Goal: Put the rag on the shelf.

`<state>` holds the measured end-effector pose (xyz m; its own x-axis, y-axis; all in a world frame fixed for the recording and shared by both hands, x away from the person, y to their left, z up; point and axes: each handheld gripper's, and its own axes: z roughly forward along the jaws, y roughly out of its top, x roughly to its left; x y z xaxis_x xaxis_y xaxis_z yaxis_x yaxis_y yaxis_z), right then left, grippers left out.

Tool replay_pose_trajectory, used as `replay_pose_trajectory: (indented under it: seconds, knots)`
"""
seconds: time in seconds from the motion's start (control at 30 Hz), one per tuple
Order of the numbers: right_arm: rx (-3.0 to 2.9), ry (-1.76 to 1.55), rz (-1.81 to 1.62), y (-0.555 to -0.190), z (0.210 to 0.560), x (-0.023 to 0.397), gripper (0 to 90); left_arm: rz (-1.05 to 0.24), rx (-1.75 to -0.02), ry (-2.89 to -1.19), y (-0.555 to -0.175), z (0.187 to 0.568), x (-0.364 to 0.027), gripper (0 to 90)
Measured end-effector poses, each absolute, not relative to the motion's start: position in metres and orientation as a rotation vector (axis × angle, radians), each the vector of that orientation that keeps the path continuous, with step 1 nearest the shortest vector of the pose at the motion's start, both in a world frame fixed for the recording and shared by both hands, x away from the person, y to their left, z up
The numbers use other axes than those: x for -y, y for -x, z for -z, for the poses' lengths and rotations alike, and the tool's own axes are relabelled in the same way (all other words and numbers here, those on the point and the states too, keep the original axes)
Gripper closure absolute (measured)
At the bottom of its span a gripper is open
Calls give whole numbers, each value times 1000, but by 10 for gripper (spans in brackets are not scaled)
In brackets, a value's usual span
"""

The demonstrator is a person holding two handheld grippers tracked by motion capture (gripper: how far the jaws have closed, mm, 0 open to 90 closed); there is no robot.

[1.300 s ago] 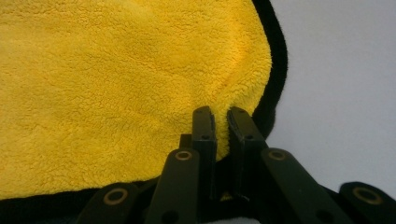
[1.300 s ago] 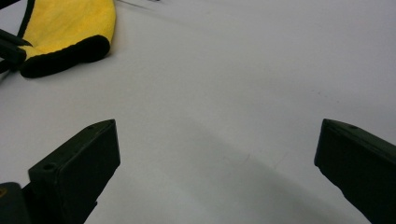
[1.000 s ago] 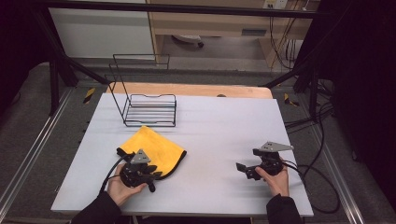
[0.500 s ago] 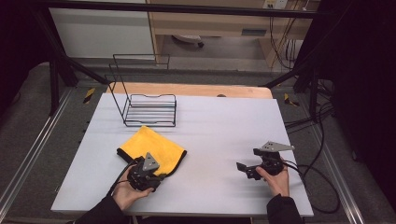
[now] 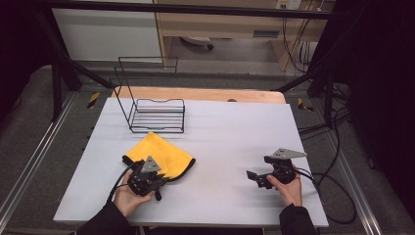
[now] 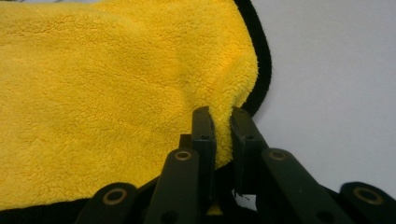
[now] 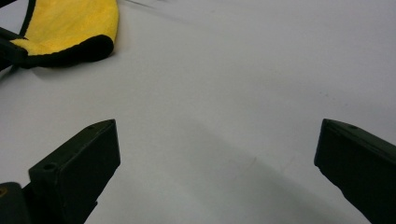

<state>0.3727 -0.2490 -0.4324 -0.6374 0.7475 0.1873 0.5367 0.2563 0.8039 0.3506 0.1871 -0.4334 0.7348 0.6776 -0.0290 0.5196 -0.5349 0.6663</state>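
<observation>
yellow cloth, folded, fleecy, edged in black, lying flat on the near left part of the white worktop, just in front of the wire rack. in the left gripper view the cloth runs off the top and left edges of the picture, so its full outline is cut off there; its near corner passes between the jaws of the left tongs. these jaws have just been closing and now stand nearly together, pinching a fold of the cloth's rim between the pads. in the high view the left tongs sit low at the cloth's near edge, held by the left hand, which comes in from the bottom edge with its dark sleeve; the gripper body hides the pinched corner from above.

right tongs, held by the right hand low over the near right part of the worktop, well apart from the cloth and pointing leftward toward it. in the right gripper view the right tongs stand wide apart with only bare worktop between the jaws; the cloth shows far off at the upper left, partly cut by the frame.

wire rack, black, standing near the far left of the worktop, nothing in it
</observation>
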Motion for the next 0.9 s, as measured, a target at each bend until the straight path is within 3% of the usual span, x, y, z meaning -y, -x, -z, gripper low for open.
replay_pose_trajectory:
  seconds: [0.3, 0.53, 0.6, 0.63, 0.7, 0.83, 0.9]
  knots:
    - [-2331, -1151, -1314, -373, 427, 228, 12, -288, -890, -2262, -347, 432, -197, 826]
    - [-2368, -1063, -1350, -387, 415, 172, 21, -299, -882, -2242, -348, 438, -194, 764]
    - [-2391, -1035, -1317, -393, 412, 150, 27, -289, -878, -2236, -347, 437, -196, 719]
    - [-2405, -1015, -1289, -399, 411, 129, 46, -294, -874, -2230, -346, 435, -198, 640]
    - [-2410, -1004, -1283, -401, 411, 121, 55, -303, -879, -2198, -346, 430, -205, 599]
    - [-2451, -1000, -1291, -421, 416, 79, 162, -306, -912, -2123, -347, 422, -227, 417]
    - [-2458, -1008, -1292, -426, 419, 72, 193, -307, -936, -2084, -350, 420, -240, 385]
